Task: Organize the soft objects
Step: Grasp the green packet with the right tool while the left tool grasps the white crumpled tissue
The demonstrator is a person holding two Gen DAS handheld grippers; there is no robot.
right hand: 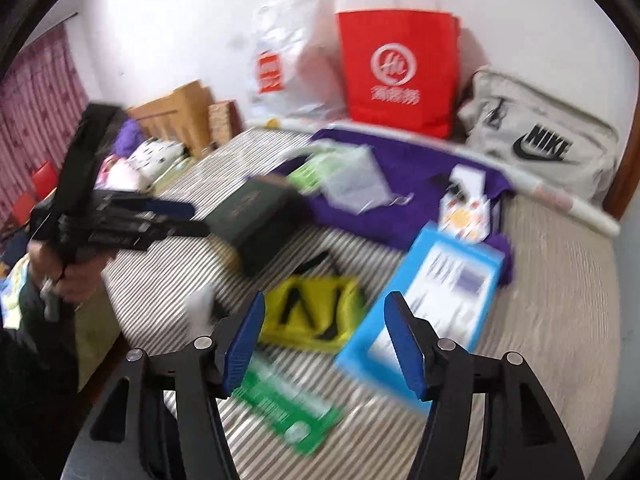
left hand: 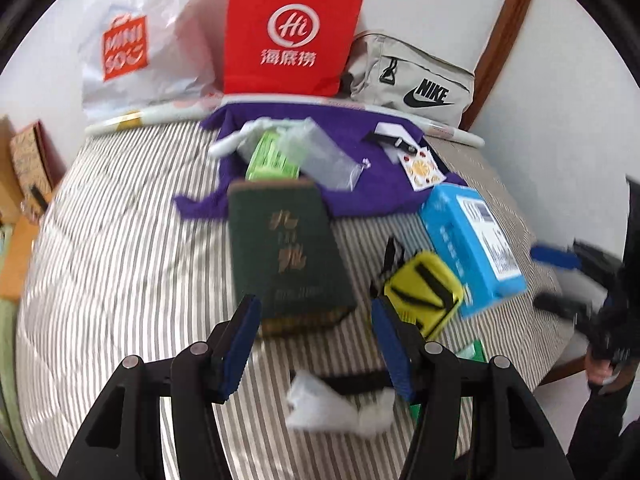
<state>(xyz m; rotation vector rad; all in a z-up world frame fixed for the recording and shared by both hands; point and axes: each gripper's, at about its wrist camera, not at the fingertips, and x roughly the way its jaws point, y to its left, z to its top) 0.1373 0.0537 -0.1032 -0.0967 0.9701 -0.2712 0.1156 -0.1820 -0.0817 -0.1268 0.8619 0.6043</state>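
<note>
A purple cloth [left hand: 360, 176] [right hand: 404, 184] lies spread at the back of the striped bed, with a clear plastic bag [left hand: 324, 152] and a green packet [left hand: 272, 160] on it. A yellow pouch [left hand: 424, 292] [right hand: 316, 312] lies beside a blue box [left hand: 472, 240] [right hand: 432, 300]. A dark green box [left hand: 288, 256] [right hand: 256, 220] stands mid-bed. My left gripper [left hand: 316, 340] is open, just short of the green box. My right gripper [right hand: 324, 344] is open above the yellow pouch. The left gripper also shows in the right wrist view [right hand: 172, 220].
A red paper bag [left hand: 292, 32], a white Miniso bag [left hand: 132, 48] and a grey Nike bag [left hand: 412, 80] stand against the wall. A white crumpled bag [left hand: 320, 404] and a green flat packet [right hand: 288, 408] lie near the bed's front. Cardboard boxes [left hand: 28, 168] sit left.
</note>
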